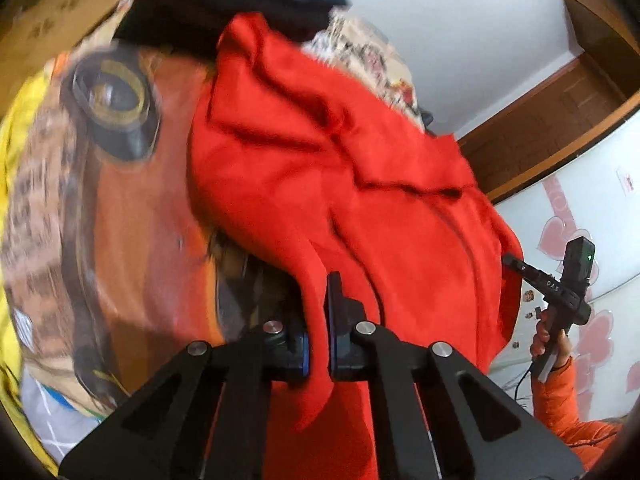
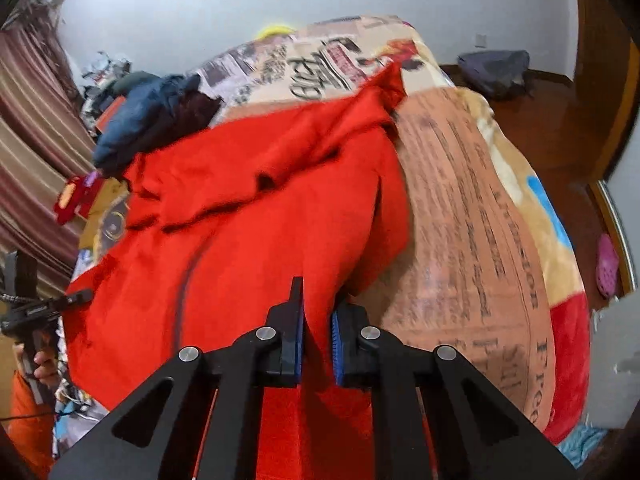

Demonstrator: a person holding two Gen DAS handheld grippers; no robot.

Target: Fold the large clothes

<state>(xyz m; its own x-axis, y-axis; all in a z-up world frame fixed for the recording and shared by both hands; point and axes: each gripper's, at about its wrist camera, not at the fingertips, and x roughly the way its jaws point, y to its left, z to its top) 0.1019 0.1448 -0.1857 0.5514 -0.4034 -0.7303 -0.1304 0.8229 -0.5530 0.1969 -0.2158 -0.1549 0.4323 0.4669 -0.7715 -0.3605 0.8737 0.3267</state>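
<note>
A large red garment (image 1: 320, 184) lies rumpled across a bed with a printed blanket (image 1: 120, 208). My left gripper (image 1: 318, 320) is shut on one edge of the red cloth, which passes between its blue pads. In the right wrist view the same red garment (image 2: 256, 208) spreads over the blanket (image 2: 472, 208), and my right gripper (image 2: 316, 320) is shut on another edge of it. The right gripper also shows at the far right of the left wrist view (image 1: 560, 288); the left gripper shows at the left edge of the right wrist view (image 2: 44, 308).
Dark blue and black clothes (image 2: 152, 116) are piled at the far side of the bed, also in the left wrist view (image 1: 224, 0). A wooden floor (image 2: 560, 120) with a grey bag (image 2: 496, 68) lies to the right. Striped curtains (image 2: 32, 128) hang at left.
</note>
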